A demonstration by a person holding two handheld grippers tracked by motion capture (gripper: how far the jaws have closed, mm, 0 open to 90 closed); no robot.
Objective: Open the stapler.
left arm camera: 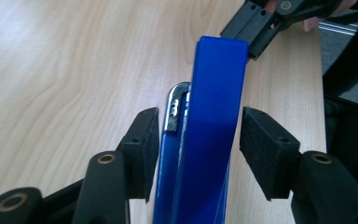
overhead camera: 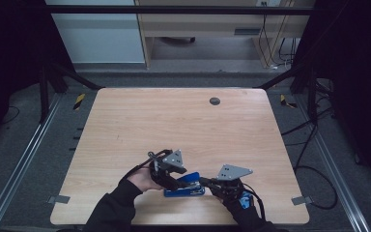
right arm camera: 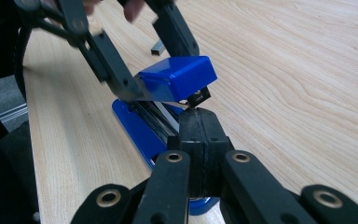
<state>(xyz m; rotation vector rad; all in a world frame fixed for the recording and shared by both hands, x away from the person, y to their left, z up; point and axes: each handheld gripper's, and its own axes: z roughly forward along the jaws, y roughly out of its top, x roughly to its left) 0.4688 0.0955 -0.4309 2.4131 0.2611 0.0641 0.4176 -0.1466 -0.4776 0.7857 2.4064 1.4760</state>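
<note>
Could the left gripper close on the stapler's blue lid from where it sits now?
Probably yes. The left gripper straddles the blue lid, one pad on each side with a slight gap, nothing between. The right gripper, shut, is at the stapler's front end, clear of it.

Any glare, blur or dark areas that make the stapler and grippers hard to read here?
High view: surroundings dark, table evenly lit, stapler small. Left gripper view: glare at upper left, stapler sharp between open pads. Right gripper view: left gripper slightly blurred, right gripper shut and clear.

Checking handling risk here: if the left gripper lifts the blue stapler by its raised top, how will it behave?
The stapler looks hinged, so its top would likely swing instead of lifting the base. Its glossy plastic may slip between the pads. The flat base probably won't roll.
</note>
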